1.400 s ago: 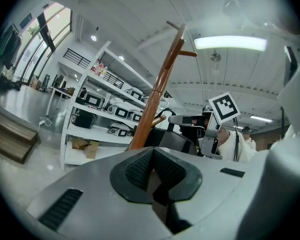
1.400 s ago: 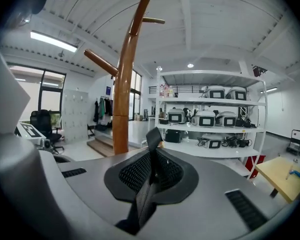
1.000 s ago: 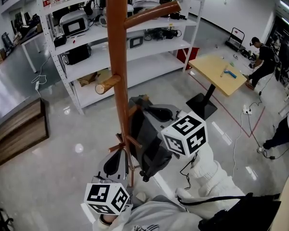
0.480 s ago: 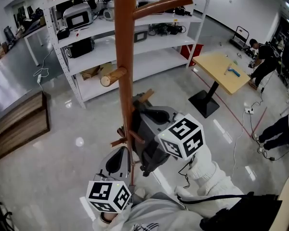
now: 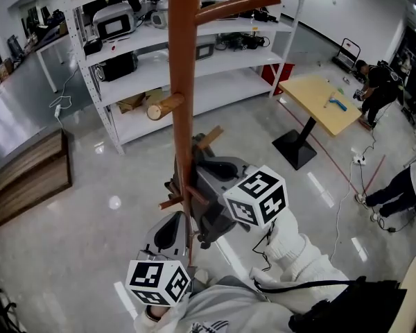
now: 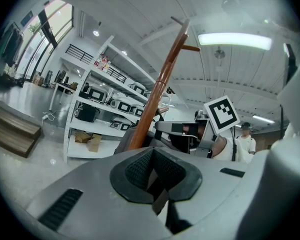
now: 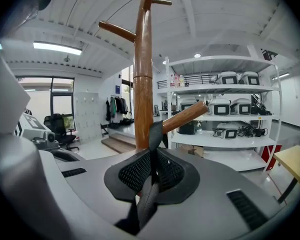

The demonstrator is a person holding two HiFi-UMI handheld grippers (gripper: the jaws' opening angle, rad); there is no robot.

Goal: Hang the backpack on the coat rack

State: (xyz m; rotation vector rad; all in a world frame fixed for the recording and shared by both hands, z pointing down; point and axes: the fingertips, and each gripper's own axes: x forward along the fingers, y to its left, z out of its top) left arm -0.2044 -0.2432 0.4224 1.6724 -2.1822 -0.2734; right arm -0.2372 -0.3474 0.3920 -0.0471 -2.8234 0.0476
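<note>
Grey backpack (image 5: 211,186) by wooden coat rack (image 5: 182,82), strap (image 7: 155,133) in right tongs (image 7: 152,170)

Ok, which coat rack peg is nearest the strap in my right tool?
The peg slanting up rightward just behind the strap; the others branch off much higher.

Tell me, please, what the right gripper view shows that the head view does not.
Only the right gripper view: the right gripper shut on a dark backpack strap, next to a wooden peg, and the ceiling. Only the head view: the grey backpack body, the floor and the yellow table. Both: the coat rack pole and the white shelving.
</note>
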